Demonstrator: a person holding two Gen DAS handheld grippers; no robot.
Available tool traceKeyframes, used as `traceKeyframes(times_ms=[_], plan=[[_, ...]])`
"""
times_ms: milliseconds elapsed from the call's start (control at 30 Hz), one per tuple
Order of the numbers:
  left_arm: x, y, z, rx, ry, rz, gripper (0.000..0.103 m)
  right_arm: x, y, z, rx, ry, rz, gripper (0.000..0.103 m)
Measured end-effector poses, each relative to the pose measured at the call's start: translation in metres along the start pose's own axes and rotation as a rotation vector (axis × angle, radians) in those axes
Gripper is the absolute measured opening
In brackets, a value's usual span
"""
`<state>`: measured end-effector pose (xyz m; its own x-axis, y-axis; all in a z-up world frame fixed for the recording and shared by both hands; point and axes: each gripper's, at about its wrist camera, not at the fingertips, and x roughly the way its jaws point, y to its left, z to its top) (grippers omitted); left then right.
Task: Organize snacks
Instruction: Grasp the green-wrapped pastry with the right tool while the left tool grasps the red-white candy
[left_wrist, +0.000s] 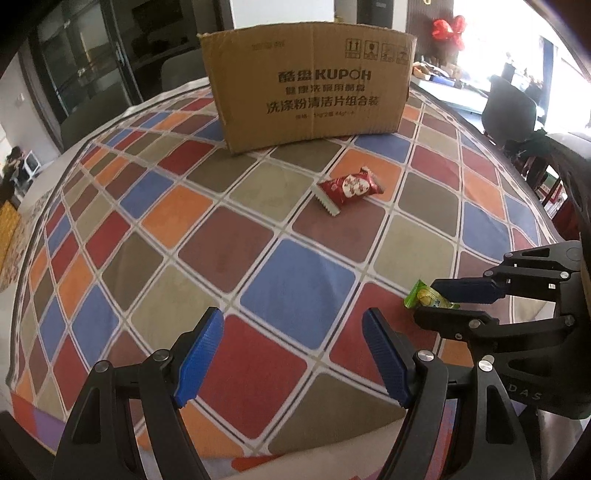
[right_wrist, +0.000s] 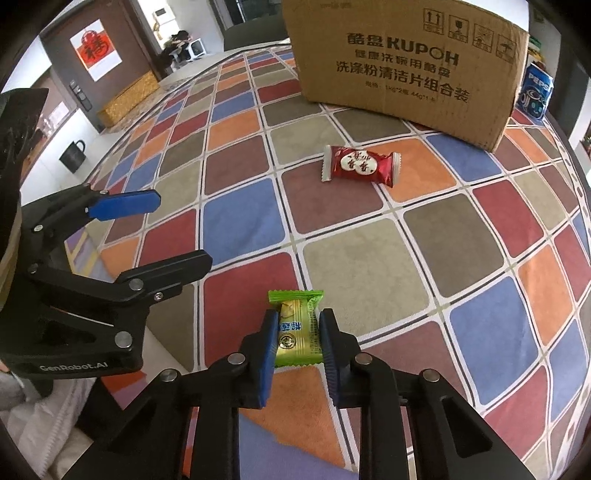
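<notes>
1. Right gripper (right_wrist: 295, 332) is pinching the green snack packet (right_wrist: 297, 332) across its middle, both blue pads pressing on the wrapper, low over the checked surface (right_wrist: 388, 258); can't tell if the packet is lifted off yet.
2. Left gripper (left_wrist: 291, 354) is hanging wide apart with nothing between its jaws, just beside the right one.
3. Packet is looking light and crinkly, probably a soft cake or candy inside, so squeezing harder risks squashing it. Foil is likely slippery; gripping mid-body rather than the crimped ends seems the safer bet.
4. Red snack packet (right_wrist: 360, 164) is lying flat further out, near the cardboard box (right_wrist: 406, 62), well apart from the green one.
5. Box is sitting at the far side, presumably the drop spot; its near wall is standing tall, so clearing it means going up and over.
6. Pepsi can (right_wrist: 535, 92) is peeking out beside the box, out of the way.
</notes>
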<state>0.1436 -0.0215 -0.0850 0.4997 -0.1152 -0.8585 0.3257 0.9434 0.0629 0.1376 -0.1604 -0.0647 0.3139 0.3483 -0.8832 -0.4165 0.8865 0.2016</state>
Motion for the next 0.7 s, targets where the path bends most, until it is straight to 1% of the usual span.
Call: traceKeyframes(times_ms=[133,367,500,700], plan=[[0.002,-0.002,0.012,0.053,-0.034,-0.004,0.077,-0.005,-0.005,0.003,0.035,-0.029,-0.016,0.024],[0.011,-0.010,0.038,0.191,-0.075,-0.037,0.077,-0.013,-0.018,0.013,0.114,-0.094,-0.048,0.024],[0.024,-0.017,0.051,0.265,-0.067,-0.062,0.077,-0.015,-0.024,0.019,0.144,-0.119,-0.084,0.024],[0.044,-0.025,0.075,0.336,-0.043,-0.099,0.077,-0.015,-0.035,0.028,0.171,-0.141,-0.141,0.024]])
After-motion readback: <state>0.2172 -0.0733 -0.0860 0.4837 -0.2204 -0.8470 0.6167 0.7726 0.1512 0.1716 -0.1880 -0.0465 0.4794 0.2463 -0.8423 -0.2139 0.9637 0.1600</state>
